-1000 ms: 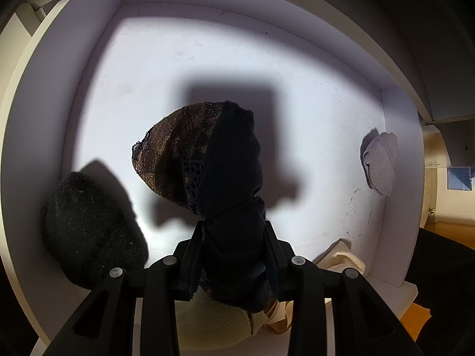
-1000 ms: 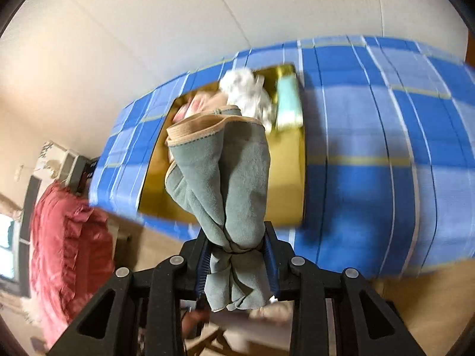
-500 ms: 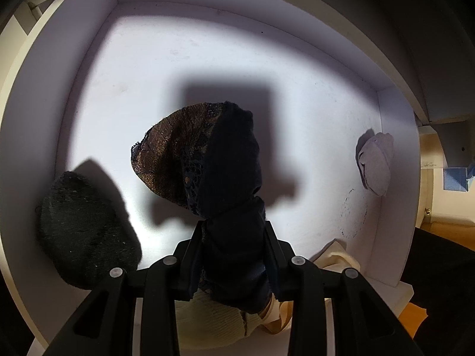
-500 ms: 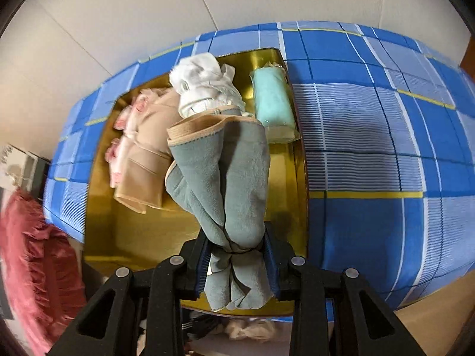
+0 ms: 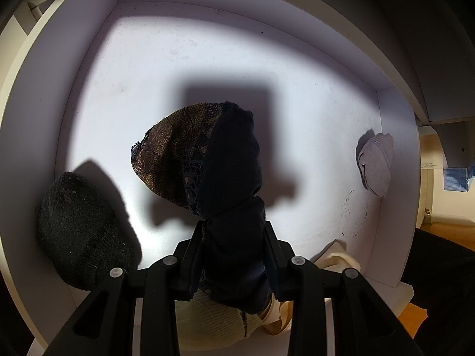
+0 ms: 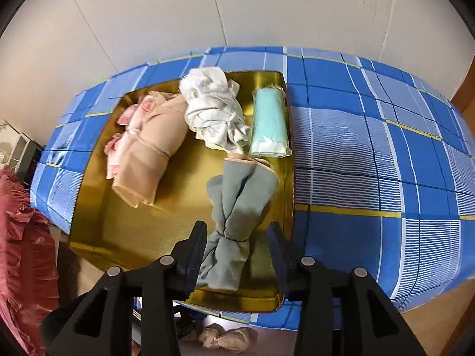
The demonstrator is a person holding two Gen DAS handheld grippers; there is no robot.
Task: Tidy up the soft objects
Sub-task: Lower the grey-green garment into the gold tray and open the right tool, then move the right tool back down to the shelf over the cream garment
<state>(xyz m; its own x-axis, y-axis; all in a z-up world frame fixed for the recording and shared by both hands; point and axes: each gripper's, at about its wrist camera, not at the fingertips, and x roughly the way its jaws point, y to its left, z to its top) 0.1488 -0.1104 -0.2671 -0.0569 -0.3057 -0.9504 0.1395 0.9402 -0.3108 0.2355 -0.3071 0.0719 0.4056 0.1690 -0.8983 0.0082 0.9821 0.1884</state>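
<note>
My left gripper [image 5: 234, 255] is shut on a dark navy lace garment [image 5: 228, 178] and holds it upright inside a white drawer [image 5: 166, 68]. A black knit bundle [image 5: 80, 231] lies at the drawer's left, a pale grey bundle [image 5: 375, 164] at its right wall. My right gripper [image 6: 237, 246] is open above a gold tray [image 6: 98, 207]. A tied grey-green cloth bundle [image 6: 237, 213] lies on the tray between the jaws, free of them. A beige-pink bundle [image 6: 145, 157], a white bundle [image 6: 213, 109] and a mint roll [image 6: 268, 124] lie on the tray.
The tray sits on a blue checked cloth [image 6: 386, 154] near a white wall. A cream knit piece [image 5: 213, 323] lies under my left gripper at the drawer's front. A red ruffled fabric [image 6: 20, 252] is at the left, and beige pieces [image 6: 225, 338] lie on the floor.
My right gripper opened and let go of the grey-green bundle, which now lies on the tray. The left gripper still holds the dark garment in nearly the same spot.
</note>
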